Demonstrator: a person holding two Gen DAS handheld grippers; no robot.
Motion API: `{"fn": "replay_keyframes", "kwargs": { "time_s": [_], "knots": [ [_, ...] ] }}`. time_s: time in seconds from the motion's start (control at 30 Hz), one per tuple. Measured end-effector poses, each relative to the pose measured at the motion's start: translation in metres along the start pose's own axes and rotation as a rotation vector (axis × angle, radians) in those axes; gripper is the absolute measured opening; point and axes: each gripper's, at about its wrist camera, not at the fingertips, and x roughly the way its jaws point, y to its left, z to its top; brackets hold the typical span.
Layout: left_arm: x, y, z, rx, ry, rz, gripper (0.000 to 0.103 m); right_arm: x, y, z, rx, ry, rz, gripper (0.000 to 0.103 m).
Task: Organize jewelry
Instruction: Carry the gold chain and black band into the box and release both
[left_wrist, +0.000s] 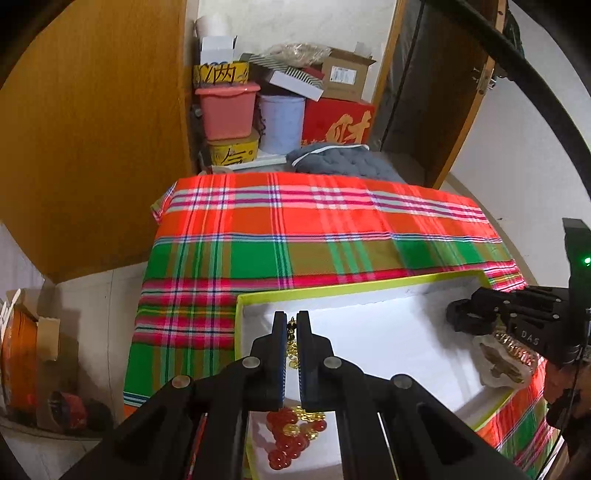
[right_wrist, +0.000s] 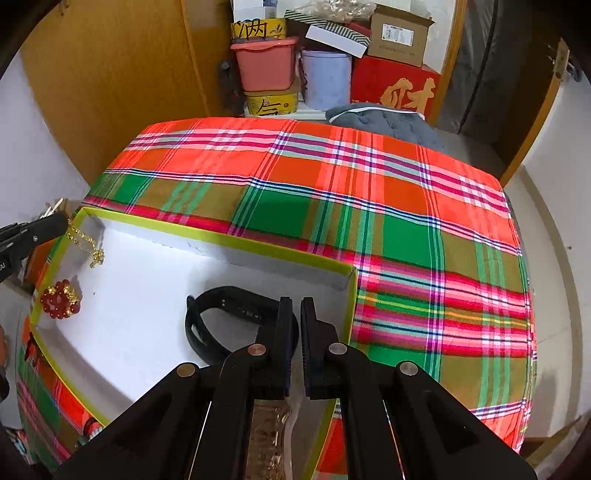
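Note:
A shallow white box with a lime-green rim (left_wrist: 351, 290) (right_wrist: 207, 234) lies on the plaid cloth. My left gripper (left_wrist: 292, 321) is shut on a gold chain (left_wrist: 291, 345), which hangs from its tip into the box's far left corner in the right wrist view (right_wrist: 86, 242). A red-and-gold bead bracelet (left_wrist: 295, 434) (right_wrist: 61, 299) lies in the box below it. My right gripper (right_wrist: 296, 306) (left_wrist: 461, 315) is nearly closed over the box's right end, above a black watch band (right_wrist: 229, 317). A gold bracelet on a clear holder (left_wrist: 506, 354) (right_wrist: 267, 435) lies under it.
The table carries a red, green and orange plaid cloth (left_wrist: 295, 229) (right_wrist: 406, 221). Behind it stand a pink tub (left_wrist: 227, 110), a pale bucket (left_wrist: 280, 123), a red box (left_wrist: 338, 123), cardboard boxes and a grey cushion (left_wrist: 343, 160). A wooden panel (left_wrist: 92, 147) is at left.

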Motion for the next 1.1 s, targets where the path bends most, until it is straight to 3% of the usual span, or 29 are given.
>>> {"fn": "replay_keyframes", "kwargs": {
  "time_s": [0.2, 0.33, 0.63, 1.1],
  "knots": [
    [0.006, 0.005, -0.004, -0.006, 0.018, 0.006, 0.005, -0.007, 0.000, 0.002, 0.001, 0.002, 0.019, 0.005],
    [0.004, 0.005, -0.005, -0.003, 0.027, 0.006, 0.005, -0.018, -0.002, 0.000, 0.016, -0.016, 0.052, 0.017],
    [-0.021, -0.002, -0.005, 0.011, -0.010, -0.013, 0.005, -0.046, 0.003, -0.014, 0.025, -0.045, 0.089, 0.017],
    [-0.045, -0.004, -0.014, -0.002, -0.036, -0.028, 0.006, -0.024, 0.003, -0.021, 0.035, 0.023, 0.042, 0.017]
  ]
}}
